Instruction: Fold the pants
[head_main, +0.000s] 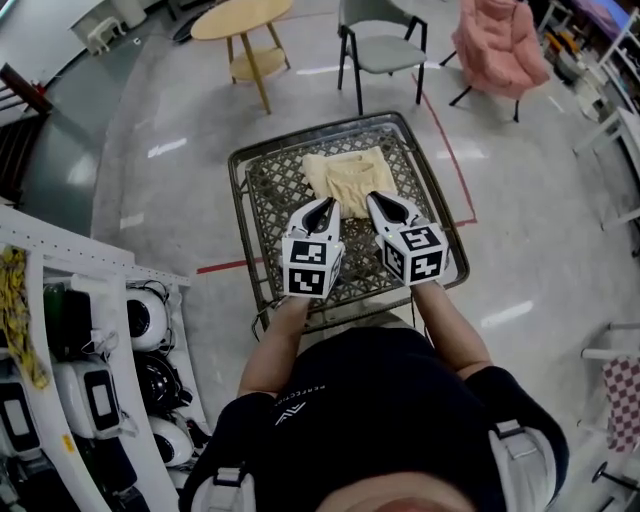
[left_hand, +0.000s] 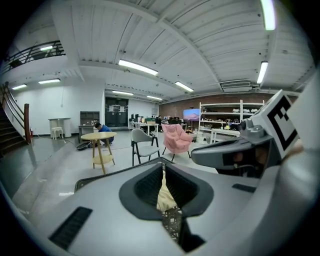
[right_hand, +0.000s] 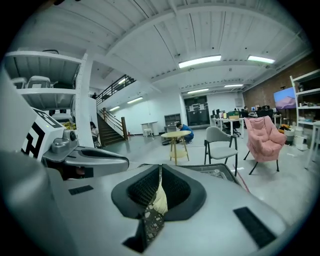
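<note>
Wire-mesh table (head_main: 268, 192) on grey floor. Left gripper (head_main: 326, 207) and right gripper (head_main: 379, 199) are each clamped on the cream pants' (head_main: 347, 168) near edge.

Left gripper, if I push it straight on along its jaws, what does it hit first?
Most likely the folded cream pants on the mesh table: the left gripper points slightly down at their near edge. Whether it already touches them is unclear.

Pants (head_main: 349, 176): pale cream, folded into a compact, roughly square bundle. Lying flat, slightly wrinkled, at the 12 o'clock end of the mesh table (head_main: 268, 200), roughly centred side to side.
</note>
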